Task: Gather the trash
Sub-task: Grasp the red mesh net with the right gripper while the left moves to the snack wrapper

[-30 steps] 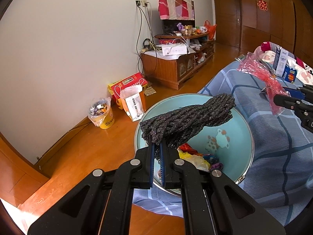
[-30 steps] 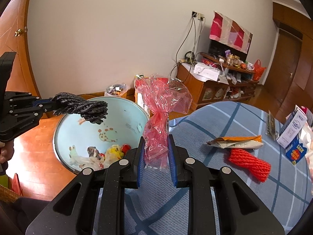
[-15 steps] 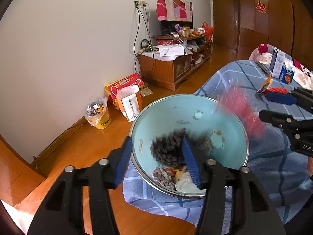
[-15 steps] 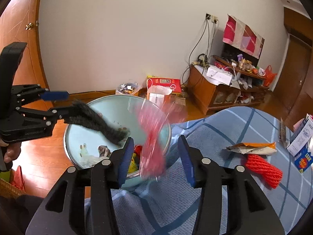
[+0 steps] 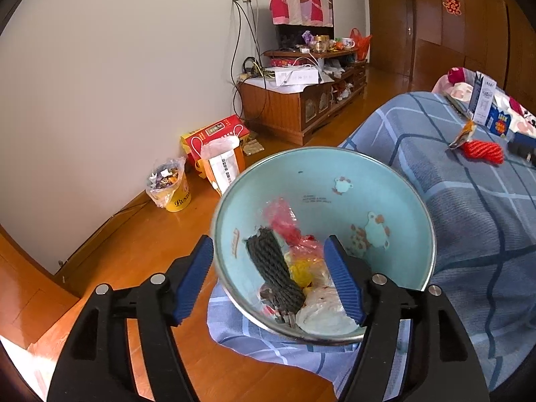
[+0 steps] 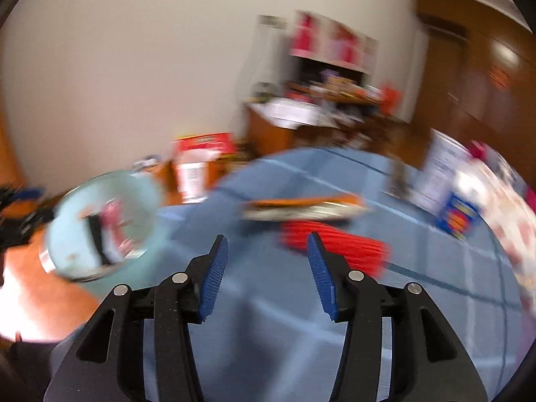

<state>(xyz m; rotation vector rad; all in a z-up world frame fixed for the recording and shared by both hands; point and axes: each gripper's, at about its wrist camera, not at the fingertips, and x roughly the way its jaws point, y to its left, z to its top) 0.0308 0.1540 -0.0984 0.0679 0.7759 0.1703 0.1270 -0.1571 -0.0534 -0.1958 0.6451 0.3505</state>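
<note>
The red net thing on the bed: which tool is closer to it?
Right. The right tool hangs open just before the red net, jaws opening, nothing between. The left tool hangs open over the bowl.

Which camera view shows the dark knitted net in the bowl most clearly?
The left wrist view. There the dark knitted net lies sharp inside the blue bowl, on other trash. In the right wrist view the bowl is small and blurred at the left, and the net is only a dark streak.

We see the netting [image 5: 275, 278] lying in the basin [image 5: 395, 201], left of the wrappers [image 5: 303, 261]; right, probably on the cloth [image 5: 469, 221], a mesh roll [image 5: 484, 151].
</note>
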